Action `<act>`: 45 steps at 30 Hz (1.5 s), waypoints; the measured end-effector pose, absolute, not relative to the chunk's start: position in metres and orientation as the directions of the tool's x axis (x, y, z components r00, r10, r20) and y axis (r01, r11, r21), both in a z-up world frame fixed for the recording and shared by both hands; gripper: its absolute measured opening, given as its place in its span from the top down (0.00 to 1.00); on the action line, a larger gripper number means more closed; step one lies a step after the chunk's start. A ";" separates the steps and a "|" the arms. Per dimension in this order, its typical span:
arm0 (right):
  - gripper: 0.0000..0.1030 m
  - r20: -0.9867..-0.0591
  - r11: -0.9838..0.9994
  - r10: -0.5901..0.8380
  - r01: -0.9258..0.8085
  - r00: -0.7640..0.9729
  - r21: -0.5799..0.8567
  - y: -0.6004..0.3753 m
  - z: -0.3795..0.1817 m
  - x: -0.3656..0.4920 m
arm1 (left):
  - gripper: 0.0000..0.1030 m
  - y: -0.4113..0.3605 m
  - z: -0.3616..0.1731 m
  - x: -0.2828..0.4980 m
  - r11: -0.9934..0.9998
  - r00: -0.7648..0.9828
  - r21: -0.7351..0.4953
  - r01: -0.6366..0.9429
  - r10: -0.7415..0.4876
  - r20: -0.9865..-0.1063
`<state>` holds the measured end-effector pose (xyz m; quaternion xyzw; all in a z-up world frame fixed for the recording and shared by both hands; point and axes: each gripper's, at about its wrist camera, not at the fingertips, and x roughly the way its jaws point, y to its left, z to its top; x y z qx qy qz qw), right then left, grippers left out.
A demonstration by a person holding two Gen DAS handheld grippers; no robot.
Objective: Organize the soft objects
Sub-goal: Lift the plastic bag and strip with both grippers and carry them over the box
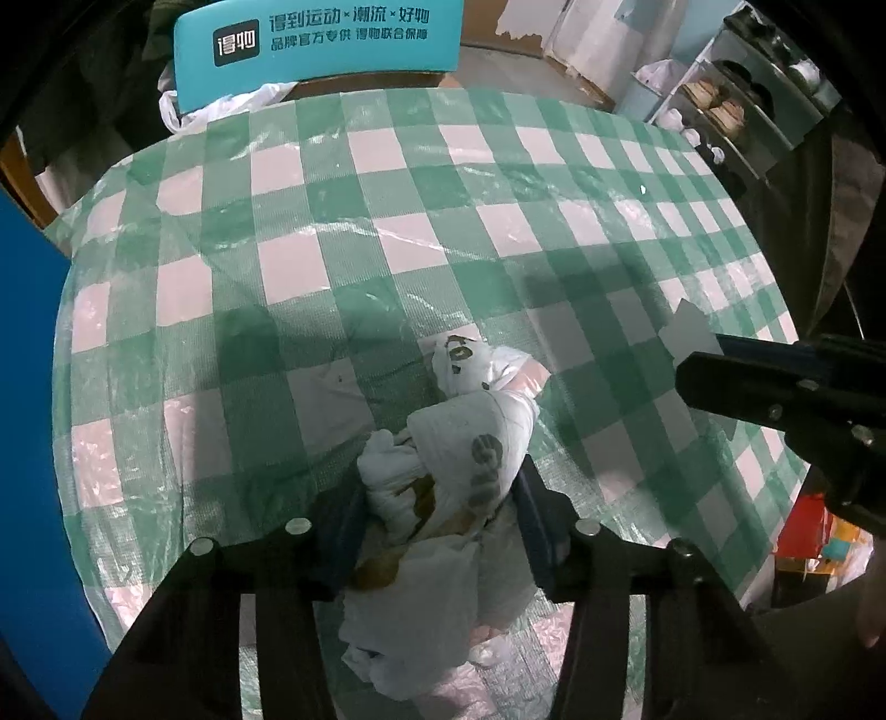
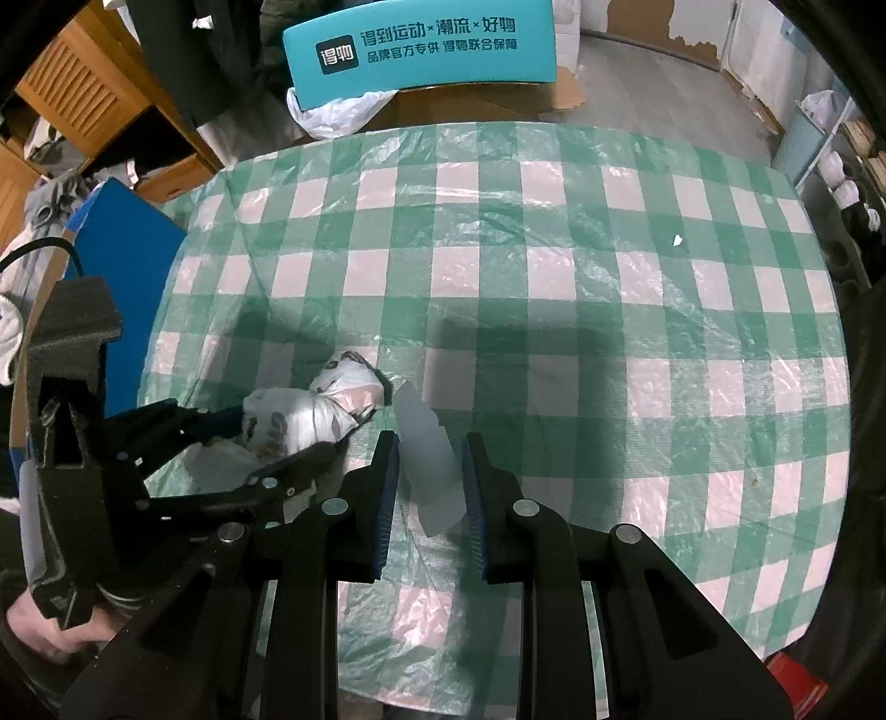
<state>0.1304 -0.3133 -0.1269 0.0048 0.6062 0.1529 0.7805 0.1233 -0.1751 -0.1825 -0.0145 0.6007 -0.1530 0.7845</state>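
Nearest in the left wrist view, the left gripper has its two dark fingers on either side of a knotted white plastic bag with printed marks; the pads look pressed into the crumpled film, so it seems to grip the bundle to steady its near end while the knot sits just beyond the tips on the cloth. Whether the squeeze is firm cannot be told. Just beside it, the right gripper is clenched on a pale translucent strip, pinched between its blue-lined pads with the free end pointing away; judging from the task, the strip is probably kept ready for binding or tidying the bag. Both tools point steeply down at the green-and-white checked tablecloth, which lies otherwise bare. Farther off, past the table's far edge, stands a teal printed box.
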 end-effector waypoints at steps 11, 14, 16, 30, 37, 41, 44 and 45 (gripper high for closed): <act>0.78 -0.936 0.951 0.249 -0.244 0.248 0.188 -0.312 -0.112 0.126 | 0.56 -0.171 -0.143 0.117 0.952 0.329 -0.190 0.238 -0.263 -0.907; 0.78 -0.933 0.950 0.252 -0.247 0.258 0.189 -0.312 -0.106 0.124 | 0.56 -0.168 -0.132 0.115 0.954 0.354 -0.185 0.235 -0.261 -0.898; 0.78 -0.930 0.949 0.254 -0.252 0.265 0.188 -0.312 -0.101 0.122 | 0.56 -0.165 -0.127 0.114 0.955 0.366 -0.182 0.233 -0.259 -0.894; 0.78 -0.909 0.935 0.281 -0.303 0.309 0.186 -0.290 -0.064 0.107 | 0.56 -0.136 -0.090 0.095 0.965 0.420 -0.182 0.188 -0.246 -0.873; 0.78 -0.898 0.926 0.294 -0.331 0.326 0.182 -0.277 -0.048 0.102 | 0.56 -0.127 -0.069 0.083 0.965 0.452 -0.183 0.188 -0.250 -0.856; 0.78 -0.890 0.920 0.305 -0.347 0.339 0.183 -0.270 -0.038 0.099 | 0.56 -0.120 -0.056 0.077 0.969 0.474 -0.168 0.181 -0.236 -0.848; 0.78 -0.887 0.915 0.310 -0.360 0.343 0.180 -0.262 -0.031 0.098 | 0.56 -0.111 -0.048 0.073 0.971 0.478 -0.171 0.166 -0.230 -0.847; 0.78 -0.886 0.914 0.311 -0.364 0.345 0.179 -0.259 -0.030 0.098 | 0.56 -0.109 -0.046 0.072 0.972 0.481 -0.171 0.162 -0.229 -0.846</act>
